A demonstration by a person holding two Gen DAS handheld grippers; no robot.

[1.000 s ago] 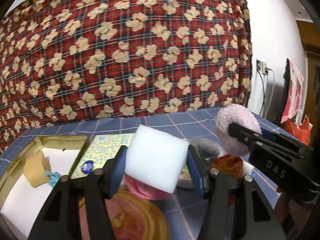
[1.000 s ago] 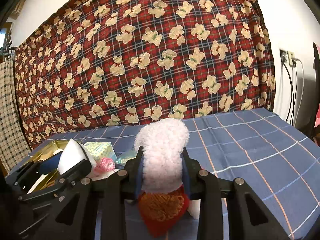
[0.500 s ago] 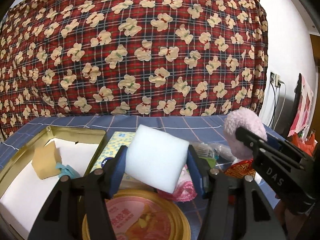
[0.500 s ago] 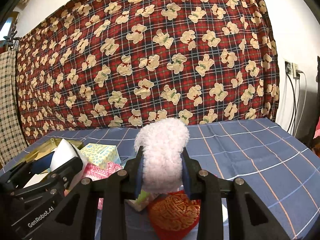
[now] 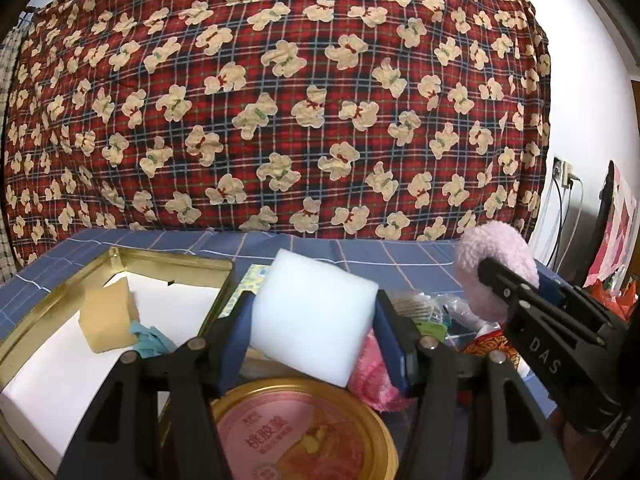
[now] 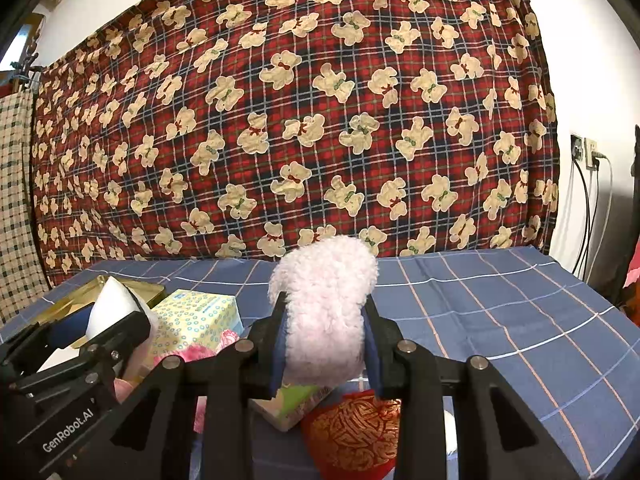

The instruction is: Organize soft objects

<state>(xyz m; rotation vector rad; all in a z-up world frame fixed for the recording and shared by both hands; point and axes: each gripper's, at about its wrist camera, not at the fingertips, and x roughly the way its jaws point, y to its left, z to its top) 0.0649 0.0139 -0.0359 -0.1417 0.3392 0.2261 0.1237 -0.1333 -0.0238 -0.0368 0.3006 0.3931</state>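
The left gripper (image 5: pixel 314 330) was clamped on a white foam block (image 5: pixel 312 316), held level above the round gold lid (image 5: pixel 308 432) and tilted so one corner pointed down to the right. The right gripper (image 6: pixel 325 354) pinched a pink fluffy roll (image 6: pixel 326 312) — its long axis upright, the rounded end up — raised over the blue checked cloth (image 6: pixel 500 308). Left of the foam lay the gold tray (image 5: pixel 52 312), holding a tan sponge (image 5: pixel 108 316) that touched a teal scrap (image 5: pixel 150 338). A red patterned pouch (image 6: pixel 356 428) lay beneath the roll.
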